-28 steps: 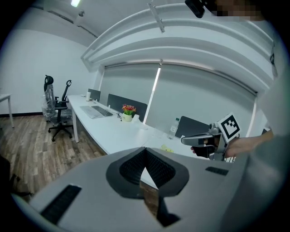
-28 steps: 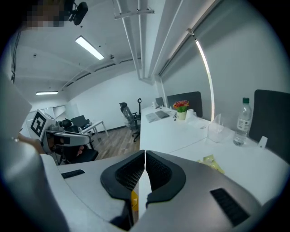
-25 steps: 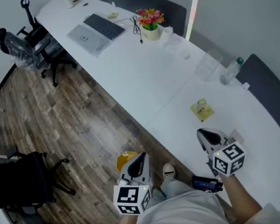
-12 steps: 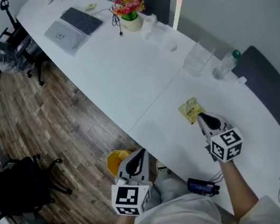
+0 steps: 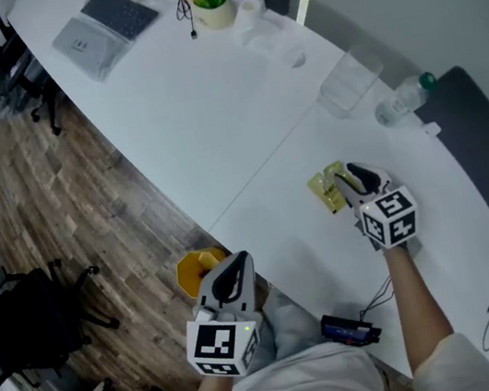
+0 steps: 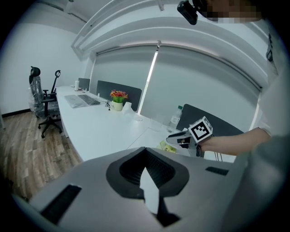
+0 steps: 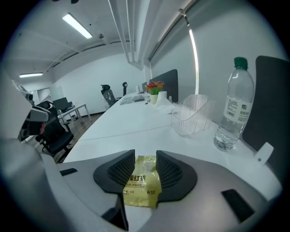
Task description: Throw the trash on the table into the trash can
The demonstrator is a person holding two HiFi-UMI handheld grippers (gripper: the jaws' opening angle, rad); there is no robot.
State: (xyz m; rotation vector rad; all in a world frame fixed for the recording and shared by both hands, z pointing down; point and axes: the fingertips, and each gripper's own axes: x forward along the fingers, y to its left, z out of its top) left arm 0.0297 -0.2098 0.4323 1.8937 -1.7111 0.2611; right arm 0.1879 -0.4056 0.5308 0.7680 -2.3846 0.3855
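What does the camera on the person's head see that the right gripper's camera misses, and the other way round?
Only the head view shows the yellow trash can on the wooden floor and the left gripper. Only the right gripper view shows the ceiling lights and the right gripper close up: its jaws have just been opening and stand apart with the yellow wrapper lying between them. Both show that wrapper, the water bottle, the clear basket and the flowers.

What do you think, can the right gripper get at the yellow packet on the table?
Probably yes. The right gripper is already at the packet. Its jaws have just been opening and now stand apart with the packet lying between them, not yet pinched. Nothing else seems to block it.
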